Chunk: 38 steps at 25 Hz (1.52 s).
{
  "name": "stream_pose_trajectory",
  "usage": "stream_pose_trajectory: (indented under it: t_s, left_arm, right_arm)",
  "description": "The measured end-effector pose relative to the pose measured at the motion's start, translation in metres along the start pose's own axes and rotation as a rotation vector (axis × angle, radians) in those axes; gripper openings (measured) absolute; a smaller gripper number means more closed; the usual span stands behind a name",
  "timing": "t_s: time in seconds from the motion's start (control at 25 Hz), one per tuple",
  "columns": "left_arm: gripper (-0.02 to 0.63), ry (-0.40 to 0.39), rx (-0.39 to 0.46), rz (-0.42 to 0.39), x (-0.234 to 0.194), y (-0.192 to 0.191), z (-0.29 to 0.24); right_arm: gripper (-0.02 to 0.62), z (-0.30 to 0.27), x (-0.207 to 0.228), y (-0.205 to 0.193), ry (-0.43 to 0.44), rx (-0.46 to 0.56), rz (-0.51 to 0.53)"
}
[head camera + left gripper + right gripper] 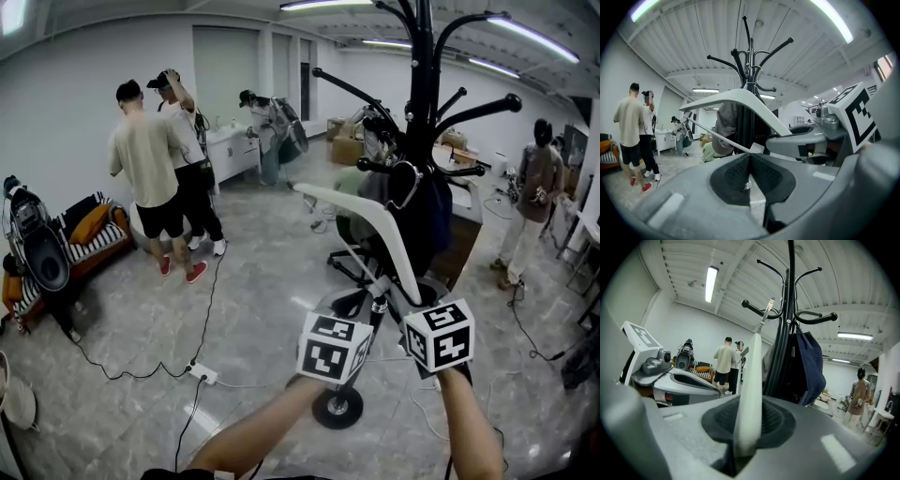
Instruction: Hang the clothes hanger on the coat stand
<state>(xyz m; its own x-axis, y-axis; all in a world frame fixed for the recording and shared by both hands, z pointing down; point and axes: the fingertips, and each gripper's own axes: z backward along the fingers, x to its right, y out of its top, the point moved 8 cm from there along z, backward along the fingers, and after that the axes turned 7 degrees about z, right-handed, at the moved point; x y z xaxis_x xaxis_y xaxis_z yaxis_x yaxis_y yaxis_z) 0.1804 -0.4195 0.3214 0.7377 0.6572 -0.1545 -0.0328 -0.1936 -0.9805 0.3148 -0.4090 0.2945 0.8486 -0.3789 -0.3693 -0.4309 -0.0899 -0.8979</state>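
The white hanger (356,208), probably light, stiff and a bit slippery, is held up close to the coat stand (419,94), its arm end clenched in the right tool (747,425), its thin crossbar pinched in the left tool (749,171).

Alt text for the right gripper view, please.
The right gripper is shut on a white hanger, held edge-on before a black coat stand with dark blue fabric hanging from it. The left gripper shows at left.
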Motion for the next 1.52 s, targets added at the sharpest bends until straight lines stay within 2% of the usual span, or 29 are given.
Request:
stream_pose_trajectory:
  t_s: [0.36,0.88,1.52]
  left_arm:
    - [0.005,0.05,0.008,0.006,-0.005,0.001,-0.008]
    - [0.006,0.079,0.008,0.01,-0.011,-0.002,-0.011]
    - [0.005,0.079,0.003,0.01,-0.012,-0.006,-0.001]
  right_arm:
    - [0.067,-0.017,0.009,0.003,0.044,0.015,0.032]
    - [0.069,-0.031,0.007,0.003,0.078,0.022,0.053]
    - [0.072,-0.031,0.0,-0.005,0.051,0.003,0.068]
